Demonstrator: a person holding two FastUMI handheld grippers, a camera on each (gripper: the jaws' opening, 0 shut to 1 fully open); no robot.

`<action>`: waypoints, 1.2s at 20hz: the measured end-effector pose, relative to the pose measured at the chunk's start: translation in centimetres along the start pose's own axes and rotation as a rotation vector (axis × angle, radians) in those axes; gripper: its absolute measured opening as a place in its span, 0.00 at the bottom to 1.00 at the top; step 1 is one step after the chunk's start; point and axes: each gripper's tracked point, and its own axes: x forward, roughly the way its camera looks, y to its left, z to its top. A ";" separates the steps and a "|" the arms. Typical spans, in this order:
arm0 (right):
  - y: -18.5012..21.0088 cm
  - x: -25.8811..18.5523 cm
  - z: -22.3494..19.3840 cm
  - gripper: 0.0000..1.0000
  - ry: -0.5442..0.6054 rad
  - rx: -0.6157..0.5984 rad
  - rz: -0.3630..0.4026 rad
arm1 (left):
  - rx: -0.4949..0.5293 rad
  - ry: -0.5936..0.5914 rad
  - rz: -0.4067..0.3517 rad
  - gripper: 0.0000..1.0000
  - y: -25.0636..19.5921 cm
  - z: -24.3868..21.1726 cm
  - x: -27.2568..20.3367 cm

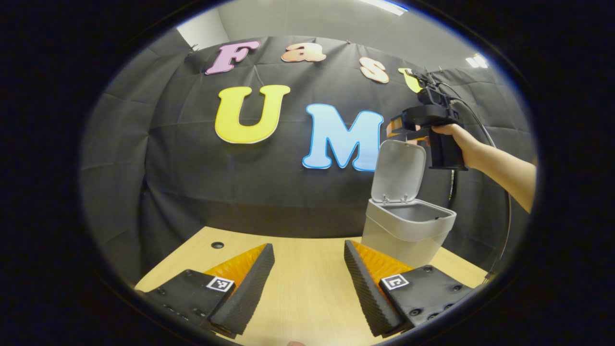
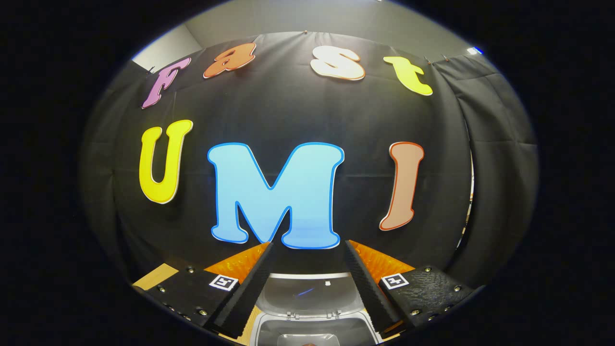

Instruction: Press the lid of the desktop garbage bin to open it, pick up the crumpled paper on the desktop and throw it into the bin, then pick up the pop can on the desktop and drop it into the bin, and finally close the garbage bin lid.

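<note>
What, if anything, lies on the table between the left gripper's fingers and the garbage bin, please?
Nothing: in the left gripper view, bare wooden table runs from the left gripper to the garbage bin.

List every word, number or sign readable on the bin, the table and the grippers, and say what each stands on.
Bin: none; its walls and raised lid are plain.
Table: none.
Left gripper: two square coded markers, patterns only, no words or numbers.
Right gripper: two like markers, no words or numbers.
</note>
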 end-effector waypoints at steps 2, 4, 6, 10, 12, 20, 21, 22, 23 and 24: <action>-0.1 -0.1 -0.5 0.93 0.021 0.006 0.008 | -0.001 -0.001 0.007 0.96 0.0 0.0 0.0; -0.2 -0.2 -0.7 0.93 0.032 0.021 0.011 | -0.005 -0.003 0.012 0.95 0.0 -0.1 -0.3; -0.1 -0.5 -0.7 0.95 0.032 0.042 0.022 | 0.003 -0.008 0.019 0.95 0.0 0.1 -0.5; -0.2 -1.7 -1.2 0.95 0.019 0.043 0.037 | 0.019 -0.010 0.008 0.96 -0.9 -0.2 -1.3; -0.2 -2.7 -1.5 0.97 0.010 0.041 0.040 | 0.026 -0.016 0.004 0.95 -1.3 -0.3 -1.8; -0.1 -6.4 -3.5 0.95 0.000 0.049 0.075 | 0.023 -0.029 0.052 0.95 -1.4 -1.1 -3.5; -0.1 -6.9 -3.9 0.95 -0.003 0.050 0.081 | 0.031 -0.030 0.057 0.95 -1.3 -1.2 -3.6; -0.1 -7.3 -4.2 0.95 -0.006 0.050 0.087 | 0.036 -0.032 0.059 0.95 -2.0 -2.3 -3.5; 0.0 -7.6 -4.5 0.95 -0.009 0.050 0.094 | 0.038 -0.035 0.060 0.95 -2.2 -2.1 -3.7; 0.0 -8.0 -4.8 0.95 -0.010 0.051 0.103 | 0.040 -0.036 0.061 0.95 -2.4 -2.0 -4.0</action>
